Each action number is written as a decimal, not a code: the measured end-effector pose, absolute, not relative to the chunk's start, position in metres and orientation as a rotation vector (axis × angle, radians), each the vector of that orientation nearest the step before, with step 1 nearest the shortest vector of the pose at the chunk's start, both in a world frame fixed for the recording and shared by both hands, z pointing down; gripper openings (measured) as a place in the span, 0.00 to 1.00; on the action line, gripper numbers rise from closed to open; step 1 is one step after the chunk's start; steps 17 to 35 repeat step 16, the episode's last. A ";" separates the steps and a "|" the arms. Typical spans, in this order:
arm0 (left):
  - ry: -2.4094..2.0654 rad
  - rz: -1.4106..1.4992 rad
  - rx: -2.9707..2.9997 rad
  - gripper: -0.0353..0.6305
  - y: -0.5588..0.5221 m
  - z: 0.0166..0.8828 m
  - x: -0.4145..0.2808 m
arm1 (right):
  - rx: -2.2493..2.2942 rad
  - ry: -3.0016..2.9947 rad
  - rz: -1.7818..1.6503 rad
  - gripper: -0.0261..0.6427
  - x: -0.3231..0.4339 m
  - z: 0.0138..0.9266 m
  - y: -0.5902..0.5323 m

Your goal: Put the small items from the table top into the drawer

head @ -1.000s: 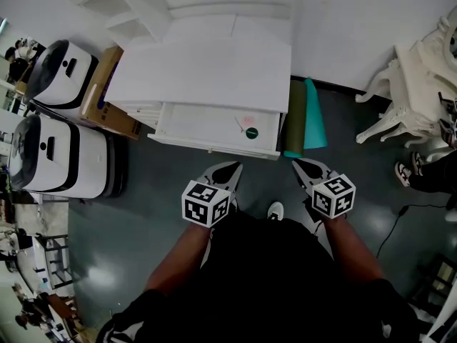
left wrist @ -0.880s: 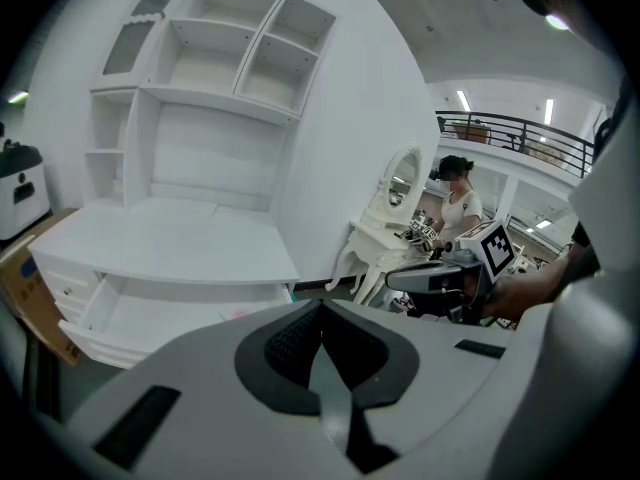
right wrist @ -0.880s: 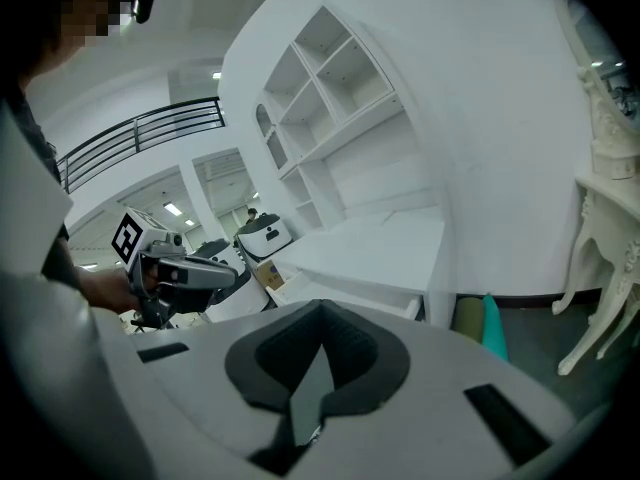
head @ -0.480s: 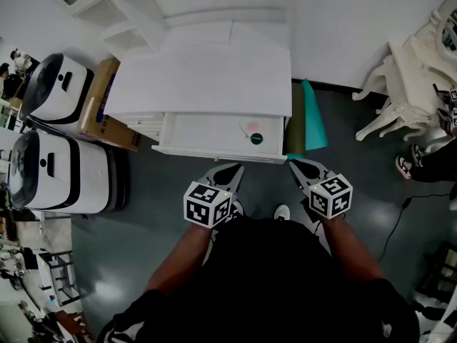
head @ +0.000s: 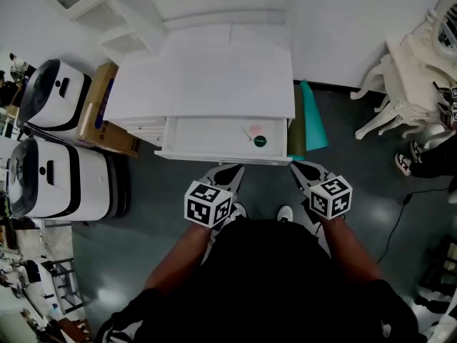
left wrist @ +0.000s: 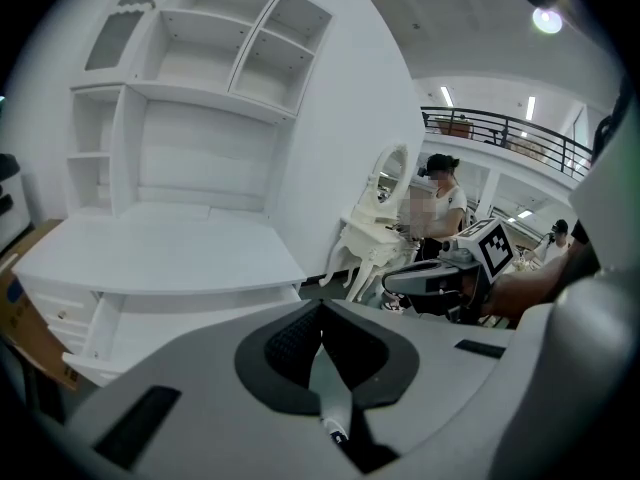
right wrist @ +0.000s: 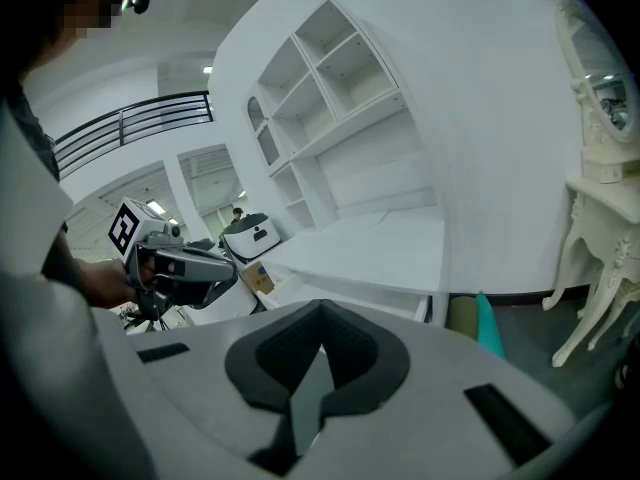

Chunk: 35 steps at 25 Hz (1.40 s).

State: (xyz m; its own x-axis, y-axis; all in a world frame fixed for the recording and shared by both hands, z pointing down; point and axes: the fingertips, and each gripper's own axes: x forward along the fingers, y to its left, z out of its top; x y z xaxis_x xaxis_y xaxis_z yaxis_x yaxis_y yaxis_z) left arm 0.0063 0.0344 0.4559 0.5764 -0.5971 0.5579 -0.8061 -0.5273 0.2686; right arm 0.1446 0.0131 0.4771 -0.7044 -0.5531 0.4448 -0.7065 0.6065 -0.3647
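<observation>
The white desk has a bare top in the head view. Its drawer stands pulled out; at its right end lie a dark green round disc, a pale pink item and a thin stick. My left gripper and right gripper hover just in front of the drawer front, close to my body, both shut and empty. In the left gripper view the left gripper's pads meet, with the right gripper off to the side. The right gripper view shows the right gripper closed likewise.
Two white and black machines and a cardboard box stand left of the desk. Teal and olive rolls lean at its right. Ornate white furniture is at the far right. A cable lies on the floor.
The head view has shifted slightly, so the desk sits a little lower and further right in frame. Both grippers stay shut in front of the drawer.
</observation>
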 end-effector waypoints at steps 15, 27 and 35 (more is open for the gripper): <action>-1.098 0.545 2.324 0.07 0.028 0.455 -0.005 | 1.062 -2.523 0.756 0.08 0.138 0.479 0.008; -1.097 0.545 2.325 0.07 0.028 0.455 -0.006 | 1.065 -2.522 0.756 0.08 0.138 0.479 0.008; -1.097 0.545 2.325 0.07 0.028 0.455 -0.006 | 1.065 -2.522 0.756 0.08 0.138 0.479 0.008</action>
